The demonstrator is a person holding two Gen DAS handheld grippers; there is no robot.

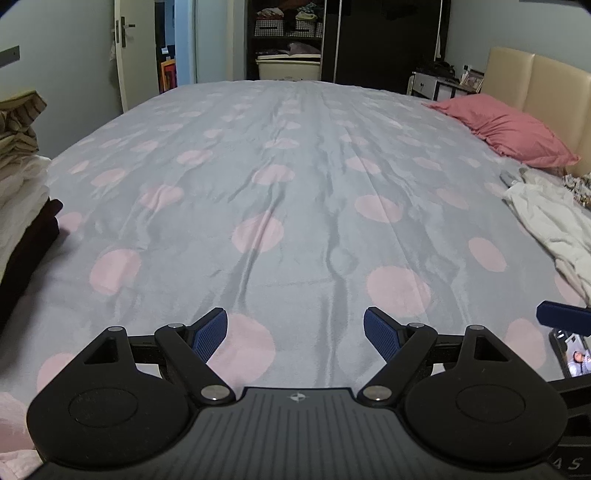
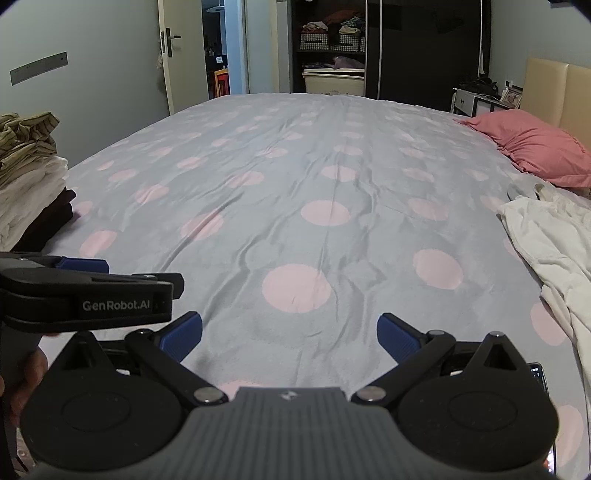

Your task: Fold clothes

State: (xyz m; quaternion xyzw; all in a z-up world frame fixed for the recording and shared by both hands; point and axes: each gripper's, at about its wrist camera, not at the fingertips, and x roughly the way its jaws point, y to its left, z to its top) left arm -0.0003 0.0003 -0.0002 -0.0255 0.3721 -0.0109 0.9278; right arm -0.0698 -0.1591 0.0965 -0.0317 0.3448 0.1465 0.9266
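Stack of folded clothes (image 1: pixel 18 177) at left, cut by the frame edge in both views; how far it runs leftward cannot be told. Loose white garment (image 2: pixel 550 240) at right, also cut off at the edge, its shape unreadable in the crumple. Phone (image 1: pixel 570 354) on the bed beside it, only a sliver showing in each view, partly behind the other gripper's blue fingertip; screen content too small to make out. A hand (image 2: pixel 26 373) shows only as a blurred patch behind the left gripper's body. Shelf contents (image 2: pixel 332 31) in the dark wardrobe too small and dim to identify. Headboard (image 1: pixel 535 77) clipped at the right edge.
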